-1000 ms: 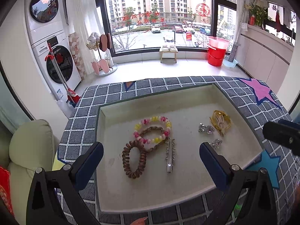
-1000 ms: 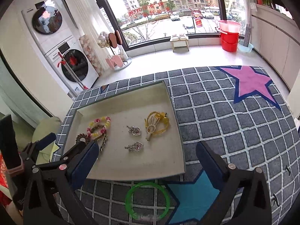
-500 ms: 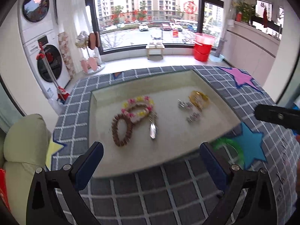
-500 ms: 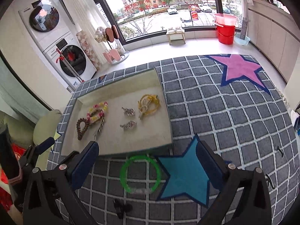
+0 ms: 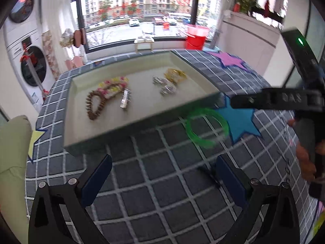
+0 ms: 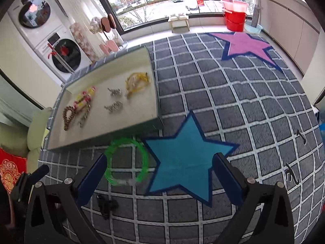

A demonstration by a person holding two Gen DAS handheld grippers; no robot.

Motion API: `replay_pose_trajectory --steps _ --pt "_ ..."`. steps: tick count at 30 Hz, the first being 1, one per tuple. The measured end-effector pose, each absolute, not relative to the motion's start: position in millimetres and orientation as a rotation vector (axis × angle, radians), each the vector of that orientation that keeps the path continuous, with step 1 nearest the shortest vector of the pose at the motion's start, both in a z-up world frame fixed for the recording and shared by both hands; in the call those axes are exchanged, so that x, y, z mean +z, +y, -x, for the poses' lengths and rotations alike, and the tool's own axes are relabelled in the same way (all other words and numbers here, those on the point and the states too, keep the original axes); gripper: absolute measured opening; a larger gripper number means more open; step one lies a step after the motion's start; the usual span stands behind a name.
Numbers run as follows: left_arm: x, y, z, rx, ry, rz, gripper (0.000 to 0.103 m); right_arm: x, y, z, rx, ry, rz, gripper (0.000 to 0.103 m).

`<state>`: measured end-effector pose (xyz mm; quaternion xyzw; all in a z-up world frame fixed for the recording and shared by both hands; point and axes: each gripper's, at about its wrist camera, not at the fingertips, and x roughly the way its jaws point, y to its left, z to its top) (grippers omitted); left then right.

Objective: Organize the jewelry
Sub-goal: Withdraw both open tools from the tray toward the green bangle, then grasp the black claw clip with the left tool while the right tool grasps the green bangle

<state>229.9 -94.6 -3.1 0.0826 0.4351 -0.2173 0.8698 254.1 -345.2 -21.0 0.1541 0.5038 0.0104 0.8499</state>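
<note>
A shallow cream tray (image 5: 73, 140) (image 6: 105, 136) holds a brown bead bracelet (image 5: 95, 106) (image 6: 68, 117), a pink-yellow bead bracelet (image 5: 113, 85) (image 6: 85, 97), a silver clip (image 5: 125, 99), two silver pieces (image 5: 167, 88) (image 6: 114, 99) and a yellow hair tie (image 5: 175, 74) (image 6: 137, 82). A green ring (image 5: 206, 129) (image 6: 127, 161) lies on the cloth in front of the tray. A small black item (image 6: 106, 204) (image 5: 209, 174) lies nearer. My left gripper (image 5: 163, 181) is open and empty above the cloth. My right gripper (image 6: 159, 180) is open and empty, just right of the ring.
The checked grey cloth (image 6: 233, 105) has a blue star (image 6: 182, 158) and a pink star (image 6: 243, 44). A green cushion (image 5: 12, 152) sits at the left. The right gripper's body (image 5: 288, 99) shows at the right of the left wrist view.
Both grippers have pulled back from the tray toward the near edge of the cloth. The green ring and the black item have come into view. Both stayed open.
</note>
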Motion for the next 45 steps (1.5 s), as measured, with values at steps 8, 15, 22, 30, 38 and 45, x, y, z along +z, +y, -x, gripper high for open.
replay_pose_trajectory --steps 8,15,22,30,38,45 --pt "-19.8 -113.1 -220.6 -0.451 0.946 -0.179 0.103 -29.9 -337.1 -257.9 0.034 1.095 -0.276 0.103" --pt "-30.5 -117.4 -219.9 -0.406 0.98 -0.121 0.103 -39.1 -328.5 -263.0 0.051 1.124 -0.241 0.102" --pt "-40.5 -125.7 -216.8 -0.382 1.001 -0.122 0.1 -46.8 -314.5 -272.0 0.064 1.152 -0.16 0.08" --pt "-41.6 -135.2 -211.0 -0.369 0.989 -0.173 0.081 -51.4 -293.1 -274.2 0.049 1.153 0.006 0.058" --pt "-37.4 -139.8 -204.8 -0.426 0.971 -0.194 0.051 -50.2 -289.1 -272.9 0.047 1.147 0.005 0.009" --pt "-28.1 -129.4 -199.7 -0.471 0.96 -0.15 0.051 -46.6 -297.4 -261.5 0.021 1.127 -0.041 0.008"
